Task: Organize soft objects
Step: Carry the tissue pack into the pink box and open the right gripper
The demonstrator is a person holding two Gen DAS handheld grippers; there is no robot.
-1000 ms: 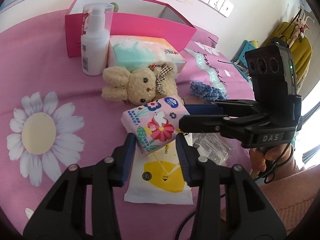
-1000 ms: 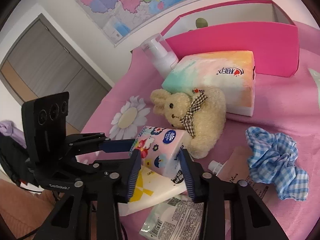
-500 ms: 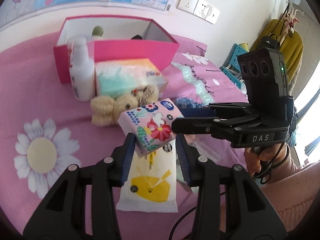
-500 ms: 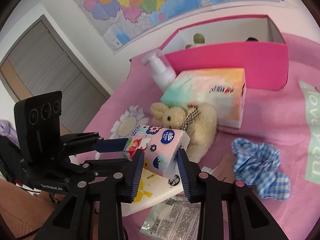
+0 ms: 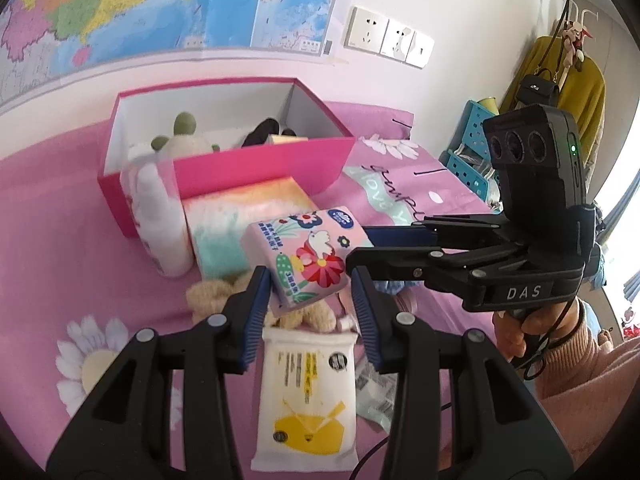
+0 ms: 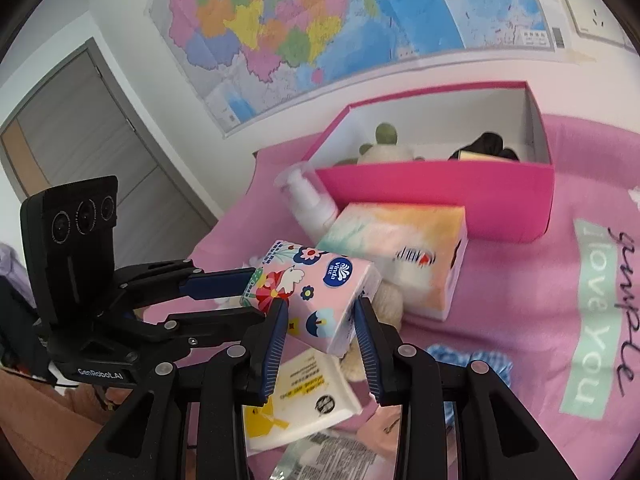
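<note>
Both grippers hold one pink flowered tissue pack [image 5: 306, 258] in the air above the bed; it also shows in the right wrist view [image 6: 316, 294]. My left gripper [image 5: 310, 294] is shut on one end of it and my right gripper [image 6: 320, 318] is shut on the other. The right gripper shows in the left wrist view [image 5: 360, 246]. The pink open box [image 5: 260, 166] stands behind with a plush toy [image 5: 182, 140] and a dark item inside. A beige plush bunny [image 5: 212, 294] lies below the pack, mostly hidden.
A white pump bottle [image 5: 160, 216] and a pastel tissue box [image 5: 240, 220] stand before the pink box. A white and yellow wipes pack [image 5: 306, 396] lies near. A blue checked scrunchie [image 6: 472, 364] and plastic sachets [image 6: 328, 456] lie on the pink bedspread.
Both grippers have lifted the pink tissue pack off the bed and moved it up and toward the pink box. The box interior has come into view.
</note>
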